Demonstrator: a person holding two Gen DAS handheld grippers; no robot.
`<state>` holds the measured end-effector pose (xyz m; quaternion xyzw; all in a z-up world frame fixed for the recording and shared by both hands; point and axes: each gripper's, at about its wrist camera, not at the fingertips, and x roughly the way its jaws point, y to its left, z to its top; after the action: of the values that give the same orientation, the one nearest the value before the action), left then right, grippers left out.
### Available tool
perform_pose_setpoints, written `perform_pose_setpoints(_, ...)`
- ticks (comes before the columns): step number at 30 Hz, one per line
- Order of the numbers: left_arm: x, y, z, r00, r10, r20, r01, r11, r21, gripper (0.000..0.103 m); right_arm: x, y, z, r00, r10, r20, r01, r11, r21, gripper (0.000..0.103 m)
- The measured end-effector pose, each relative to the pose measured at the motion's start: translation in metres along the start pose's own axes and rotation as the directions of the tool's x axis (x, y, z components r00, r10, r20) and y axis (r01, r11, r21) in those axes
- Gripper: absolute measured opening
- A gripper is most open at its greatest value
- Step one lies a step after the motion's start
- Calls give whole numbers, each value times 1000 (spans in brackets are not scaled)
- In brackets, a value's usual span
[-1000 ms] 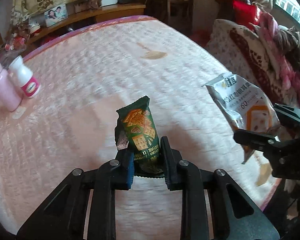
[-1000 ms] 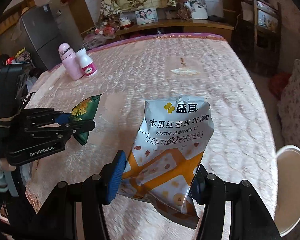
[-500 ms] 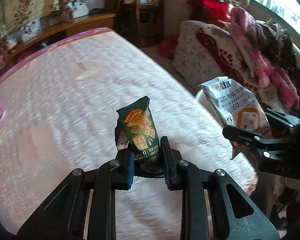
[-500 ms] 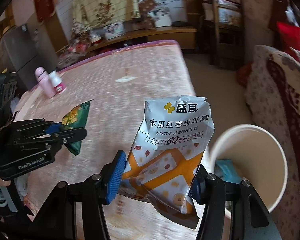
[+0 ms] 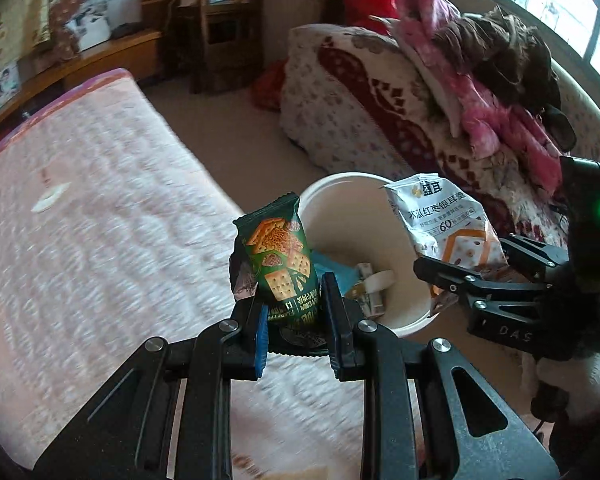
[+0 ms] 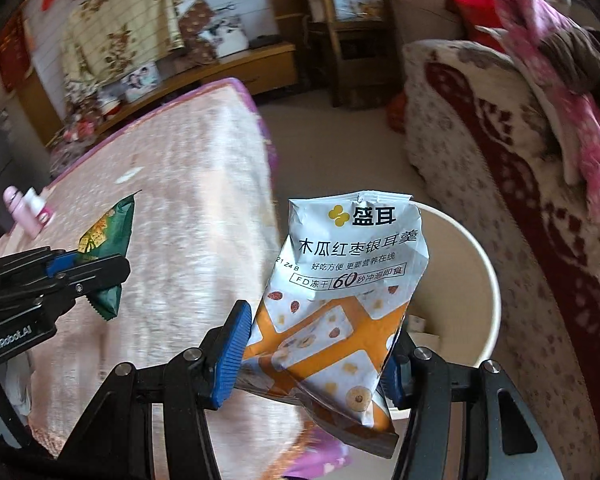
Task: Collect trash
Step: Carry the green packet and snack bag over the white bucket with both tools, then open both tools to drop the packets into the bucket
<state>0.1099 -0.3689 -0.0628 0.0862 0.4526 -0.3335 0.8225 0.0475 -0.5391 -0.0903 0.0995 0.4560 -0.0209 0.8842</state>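
Note:
My left gripper (image 5: 294,312) is shut on a green cracker wrapper (image 5: 278,256) and holds it upright at the near rim of a white bin (image 5: 348,188) on the floor. My right gripper (image 6: 314,344) is shut on a white and orange snack bag (image 6: 340,280), held over the bin's (image 6: 488,280) near side. The bag also shows in the left wrist view (image 5: 444,220), and the green wrapper in the right wrist view (image 6: 108,244). Several pieces of trash (image 5: 364,284) lie in the bin.
A table with a pink cloth (image 5: 80,220) lies to the left of the bin. A pink bottle (image 6: 18,210) and a small white bottle (image 6: 38,206) stand on its far side. A patterned sofa (image 5: 380,92) piled with clothes stands behind the bin.
Both grippers have swung right, from over the table to the bin beside it. Each still holds its wrapper.

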Motion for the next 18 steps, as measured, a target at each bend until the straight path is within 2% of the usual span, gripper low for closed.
perform_pose_setpoints(8,29,-34,15,1000,-12,0,12,999,40,21,8,-37,-3,999,-34,-4,34,998,60,55)
perform_pose_setpoints(16,48,-45,21,999,-35,-3,35,999,27,23,17,-61,-8,999,-47,-4,47,993,108,57)
perform_pose_setpoints(17,50,-45,21,999,-38,-3,38,999,26,26,17,-63,-8,999,-52,0,52,992,114,58)
perform_pose_setpoints(18,52,-46,22,999,-45,-4,45,999,23,36,17,-63,-9,998,-55,4,55,991,119,59)
